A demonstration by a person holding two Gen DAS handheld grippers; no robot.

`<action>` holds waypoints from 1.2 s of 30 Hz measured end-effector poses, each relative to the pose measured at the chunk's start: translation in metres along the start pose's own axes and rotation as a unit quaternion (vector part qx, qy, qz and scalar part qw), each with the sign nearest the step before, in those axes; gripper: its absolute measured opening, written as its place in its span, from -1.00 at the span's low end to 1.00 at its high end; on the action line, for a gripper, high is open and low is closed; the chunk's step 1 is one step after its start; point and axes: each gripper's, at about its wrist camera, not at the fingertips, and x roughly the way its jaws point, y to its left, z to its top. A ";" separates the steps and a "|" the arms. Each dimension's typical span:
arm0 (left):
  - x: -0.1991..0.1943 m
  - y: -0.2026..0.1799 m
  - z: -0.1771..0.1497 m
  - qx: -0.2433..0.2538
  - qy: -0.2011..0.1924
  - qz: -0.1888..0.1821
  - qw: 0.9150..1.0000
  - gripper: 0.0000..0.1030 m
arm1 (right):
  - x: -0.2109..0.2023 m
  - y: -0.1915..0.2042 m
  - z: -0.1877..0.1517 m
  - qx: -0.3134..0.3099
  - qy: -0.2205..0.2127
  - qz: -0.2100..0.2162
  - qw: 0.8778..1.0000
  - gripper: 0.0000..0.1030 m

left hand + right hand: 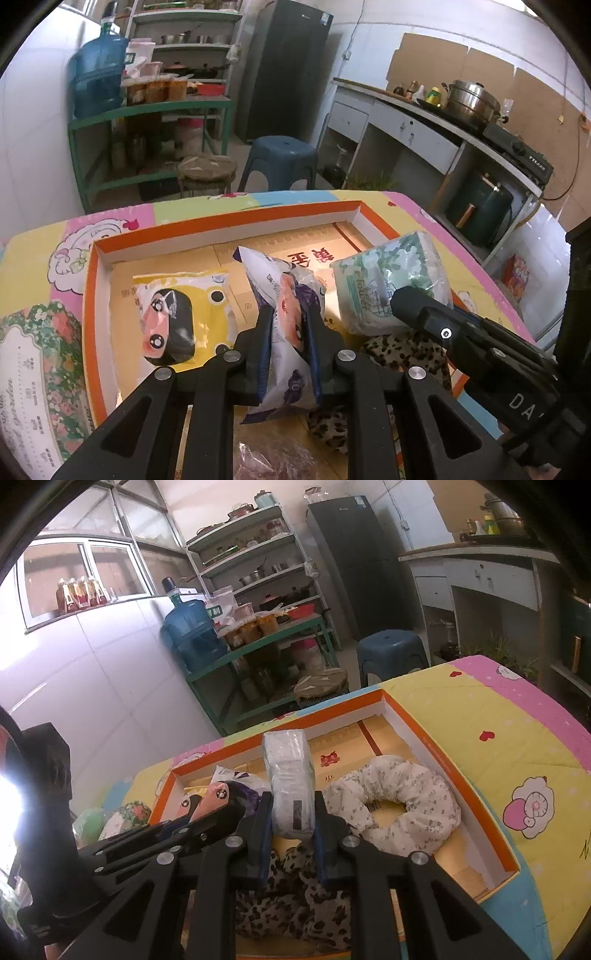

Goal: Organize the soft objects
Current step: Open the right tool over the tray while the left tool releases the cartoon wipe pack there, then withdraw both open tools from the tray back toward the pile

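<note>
— Kitchen shelves, a blue water jug (pixel 192 635), a dark fridge (pixel 284 70) and a blue stool (pixel 282 155) sit behind the worktop (pixel 491 716), which wears a pastel cartoon cloth. What's on it?

— An orange-rimmed cardboard tray (pixel 229 218), shallow, white inside the walls, printed card on the floor.

— And the left gripper (pixel 287 325)?

— Tilted down over the tray's near side. Its jaws pinch a crinkly white-and-purple plastic packet (pixel 284 291) with a pink patch; the packet stands upright between the blue pads and pokes out above and below them.

— The right gripper (pixel 291 812)?

— Also angled down, just right of the left one. Its jaws squeeze a soft tissue pack (pixel 290 779) in clear green-flowered wrap, held upright and sticking up past the fingertips, over the tray's near middle.

— What lies loose in the tray?

— A flat yellow packet (pixel 181 314) with a black-and-pink item inside at the left, a white floral fabric ring (pixel 402 805) at the right, and a rumpled leopard-print cloth (pixel 295 897) under both grippers by the near edge.

— Outside it?

— A flowery pack (pixel 40 369) on the cloth to the left.
</note>
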 end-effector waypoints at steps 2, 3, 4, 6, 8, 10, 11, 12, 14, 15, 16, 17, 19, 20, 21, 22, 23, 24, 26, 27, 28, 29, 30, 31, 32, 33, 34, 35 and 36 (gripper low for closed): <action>0.002 0.000 0.000 -0.002 0.004 -0.007 1.000 -0.61 | -0.001 0.001 -0.001 -0.001 -0.001 -0.005 1.000 -0.61; 0.002 0.000 0.000 -0.003 0.006 -0.007 1.000 -0.50 | -0.002 0.002 -0.001 -0.001 -0.002 -0.010 1.000 -0.61; 0.003 0.000 0.000 -0.003 0.010 -0.006 1.000 -0.40 | -0.003 0.003 -0.001 -0.002 -0.005 -0.013 1.000 -0.58; 0.003 0.000 -0.002 -0.005 0.010 0.000 1.000 0.08 | -0.005 0.002 -0.002 0.000 -0.010 -0.018 1.000 -0.46; 0.001 0.001 -0.003 -0.008 0.005 0.009 1.000 0.19 | -0.007 0.000 -0.001 0.003 -0.013 -0.023 1.000 -0.24; -0.001 0.001 -0.004 -0.008 0.003 0.008 1.000 0.26 | -0.010 -0.002 -0.001 0.006 -0.016 -0.022 1.000 -0.11; -0.002 0.000 -0.004 -0.007 0.002 0.008 1.000 0.27 | -0.011 -0.002 -0.002 0.007 -0.016 -0.020 1.000 -0.11; -0.003 -0.002 -0.005 -0.005 0.001 0.009 1.000 0.27 | -0.012 -0.002 -0.002 0.007 -0.016 -0.020 1.000 -0.11; -0.006 -0.003 -0.006 -0.002 -0.001 0.011 1.000 0.27 | -0.014 -0.001 -0.002 0.007 -0.017 -0.022 1.000 -0.11; -0.008 -0.004 -0.006 -0.002 -0.002 0.010 1.000 0.27 | -0.016 0.000 -0.002 0.007 -0.019 -0.021 1.000 -0.11; -0.011 -0.003 -0.006 -0.002 -0.004 0.009 1.000 0.27 | -0.017 0.000 -0.002 0.007 -0.020 -0.020 1.000 -0.11; -0.013 -0.004 -0.006 -0.003 -0.006 0.009 1.000 0.27 | -0.019 0.001 -0.002 0.008 -0.022 -0.020 1.000 -0.11; -0.020 -0.005 -0.007 -0.002 -0.013 0.009 1.000 0.27 | -0.023 0.002 -0.002 0.010 -0.024 -0.017 1.000 -0.11; -0.022 -0.005 -0.007 -0.002 -0.015 0.009 1.000 0.27 | -0.025 0.002 -0.002 0.011 -0.025 -0.016 1.000 -0.11; -0.025 -0.005 -0.007 -0.002 -0.017 0.008 1.000 0.27 | -0.027 0.003 -0.002 0.012 -0.027 -0.015 0.999 -0.11; -0.027 -0.006 -0.007 -0.001 -0.019 0.009 1.000 0.27 | -0.029 0.003 -0.002 0.012 -0.028 -0.015 0.999 -0.11; -0.030 -0.006 -0.007 -0.001 -0.020 0.009 1.000 0.27 | -0.030 0.004 -0.002 0.012 -0.029 -0.015 0.999 -0.11; -0.033 -0.006 -0.007 -0.001 -0.022 0.009 1.000 0.27 | -0.032 0.005 -0.002 0.013 -0.030 -0.014 0.999 -0.11; -0.039 -0.005 -0.007 -0.002 -0.026 0.007 1.000 0.27 | -0.036 0.007 -0.002 0.013 -0.032 -0.013 0.999 -0.11; -0.043 -0.005 -0.008 -0.004 -0.028 0.006 1.000 0.27 | -0.038 0.008 -0.002 0.013 -0.033 -0.013 0.999 -0.11; -0.046 -0.003 -0.008 -0.006 -0.031 0.005 1.000 0.27 | -0.040 0.009 -0.002 0.012 -0.034 -0.013 0.999 -0.11; -0.049 -0.003 -0.008 -0.006 -0.033 0.005 0.999 0.27 | -0.042 0.010 -0.002 0.012 -0.035 -0.013 0.999 -0.11; -0.053 -0.003 -0.008 -0.007 -0.036 0.004 0.999 0.27 | -0.044 0.011 -0.002 0.011 -0.036 -0.011 0.999 -0.11; -0.055 -0.002 -0.007 -0.007 -0.038 0.004 0.999 0.27 | -0.045 0.012 -0.003 0.011 -0.037 -0.011 0.999 -0.11; -0.057 -0.001 -0.008 -0.007 -0.040 0.004 0.999 0.27 | -0.047 0.014 -0.003 0.010 -0.038 -0.011 0.999 -0.11; -0.061 -0.001 -0.008 -0.006 -0.042 0.004 0.999 0.27 | -0.048 0.015 -0.003 0.010 -0.039 -0.011 0.999 -0.11; -0.063 -0.001 -0.007 -0.006 -0.042 0.003 0.999 0.27 | -0.050 0.016 -0.002 0.009 -0.040 -0.011 0.999 -0.11; -0.066 0.000 -0.007 -0.007 -0.044 0.003 0.999 0.27 | -0.051 0.017 -0.002 0.009 -0.041 -0.011 0.999 -0.11; -0.068 0.000 -0.008 -0.007 -0.045 0.003 0.999 0.27 | -0.053 0.019 -0.002 0.008 -0.042 -0.010 0.999 -0.11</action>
